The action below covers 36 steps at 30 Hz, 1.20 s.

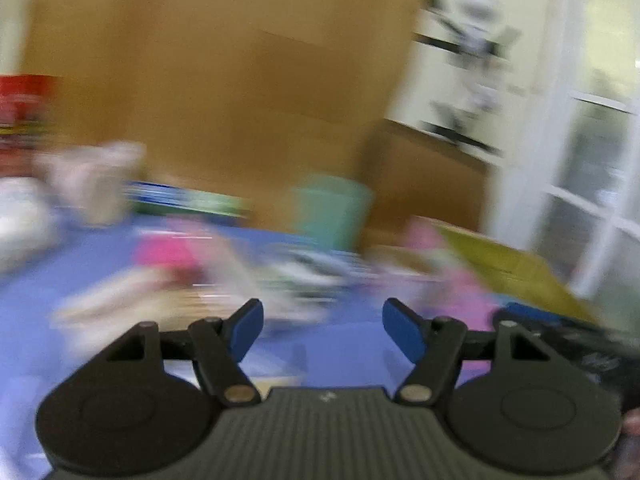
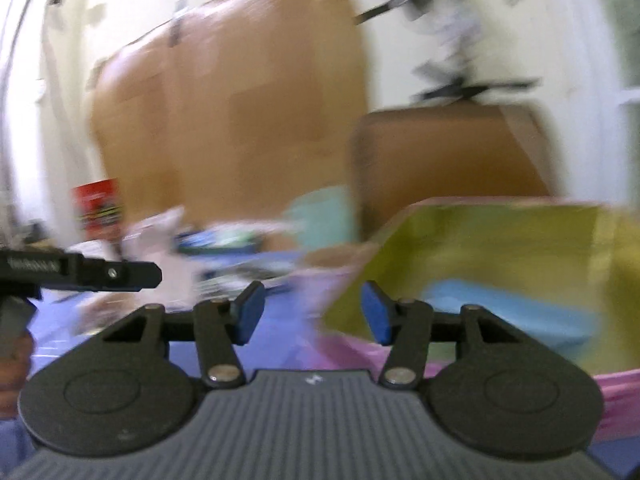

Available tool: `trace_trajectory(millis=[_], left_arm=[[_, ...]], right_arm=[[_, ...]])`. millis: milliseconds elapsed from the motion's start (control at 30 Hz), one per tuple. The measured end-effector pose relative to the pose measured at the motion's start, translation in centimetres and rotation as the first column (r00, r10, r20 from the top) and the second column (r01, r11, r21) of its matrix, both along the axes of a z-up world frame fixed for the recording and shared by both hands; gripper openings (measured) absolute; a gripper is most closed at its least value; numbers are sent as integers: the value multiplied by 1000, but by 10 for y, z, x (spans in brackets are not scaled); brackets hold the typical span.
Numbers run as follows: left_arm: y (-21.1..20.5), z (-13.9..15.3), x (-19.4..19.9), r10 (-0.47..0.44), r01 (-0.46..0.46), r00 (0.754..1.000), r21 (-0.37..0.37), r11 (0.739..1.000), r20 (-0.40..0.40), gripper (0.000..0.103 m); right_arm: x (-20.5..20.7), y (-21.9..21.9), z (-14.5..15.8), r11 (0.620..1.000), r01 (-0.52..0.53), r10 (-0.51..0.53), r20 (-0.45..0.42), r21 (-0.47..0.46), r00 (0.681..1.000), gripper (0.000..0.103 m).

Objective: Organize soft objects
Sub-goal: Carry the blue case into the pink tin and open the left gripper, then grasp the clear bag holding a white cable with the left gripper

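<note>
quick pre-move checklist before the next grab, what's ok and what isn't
1. Left tongs empty: ok, jaws apart with only the blue surface behind them.
2. Right tongs empty: ok, nothing between the blue pads.
3. Box open for drop-off: ok, yellow-green inside shows, a light blue item already lies in it.
4. Soft things left to sort: ok, a pink item and others lie on the blue surface.
5. Target picked out: cannot tell, both views are motion-blurred.
6. Clearance between the tongs: cannot tell, the left one's black body sits at the left edge of the right view.
</note>
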<state>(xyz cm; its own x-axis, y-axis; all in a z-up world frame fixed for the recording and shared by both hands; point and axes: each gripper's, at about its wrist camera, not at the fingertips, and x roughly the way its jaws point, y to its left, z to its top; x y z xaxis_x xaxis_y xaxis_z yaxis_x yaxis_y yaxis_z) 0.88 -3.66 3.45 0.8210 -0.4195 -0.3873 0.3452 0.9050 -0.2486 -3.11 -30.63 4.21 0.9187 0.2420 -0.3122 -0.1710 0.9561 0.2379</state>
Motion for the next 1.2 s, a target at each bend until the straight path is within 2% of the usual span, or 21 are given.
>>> trace_trajectory(millis=[67,133,200,267,333,367,400,467,600,633,700,767,833,900,933,967,1033,1133,1200], left_arm=[[31,-11,-2,114,-114,993,14,993,-5,68],[56,-26,-1,175,-176,984,-28,984,-30,68],[73,-29,4,188,-193,981,-117,974,-54,69],[77,-30,4,206,-209,978,-133,969,-42,70],[74,-29,8,183,-187,982,-133,973,-44,70],[73,-29,8,179,-183,983,-131,974,-41,70],[73,-29,7,177,-181,983,-131,975,-36,70],[71,-29,4,173,-175,985,-135,975,-30,74],[70,-29,6,164,-166,986,-140,976,-29,77],[70,-29,6,159,-161,987,-141,977,-26,77],[69,-29,5,147,-149,989,-146,978,-23,77],[68,-29,6,124,-127,992,-149,981,-31,77],[63,-27,8,78,-84,996,-143,986,-46,77],[52,-25,6,28,-37,998,-141,989,-64,78],[45,-25,6,-11,-2,996,-156,988,-83,79],[37,-24,5,-46,28,994,-170,985,-99,81],[19,-22,4,-117,95,986,-175,980,-118,82],[-10,-18,4,-178,161,974,-126,979,-142,85],[-22,-17,7,-209,187,964,-138,973,-165,97]], right_arm=[[23,29,0,996,-89,89,-56,6,994,57],[48,62,0,984,-178,176,-82,-18,981,57],[71,96,-1,970,-235,227,-105,-69,968,57],[96,125,-5,958,-261,244,-142,-116,959,57],[117,147,-10,952,-253,224,-167,-174,960,57],[121,152,-13,950,-237,205,-170,-202,964,50],[125,153,-14,952,-213,178,-169,-219,970,38],[121,141,-12,967,-198,170,-175,-163,970,23],[81,118,-3,963,-197,172,-142,-186,975,18],[70,107,-3,966,-214,190,-163,-143,968,17],[47,81,-4,972,-232,231,-207,17,951,18],[25,52,-5,954,-227,270,-233,197,934,18],[5,28,-8,935,-188,266,-243,302,933,18],[-15,14,-9,946,-147,217,-227,288,949,23],[-25,12,-9,958,-141,195,-208,249,958,32],[-32,12,-8,962,-158,204,-201,221,958,46],[-40,16,-12,974,-150,182,-193,167,964,47],[-49,15,-15,996,-56,66,-168,63,984,64],[-53,19,-15,999,-49,52,-142,18,989,63]])
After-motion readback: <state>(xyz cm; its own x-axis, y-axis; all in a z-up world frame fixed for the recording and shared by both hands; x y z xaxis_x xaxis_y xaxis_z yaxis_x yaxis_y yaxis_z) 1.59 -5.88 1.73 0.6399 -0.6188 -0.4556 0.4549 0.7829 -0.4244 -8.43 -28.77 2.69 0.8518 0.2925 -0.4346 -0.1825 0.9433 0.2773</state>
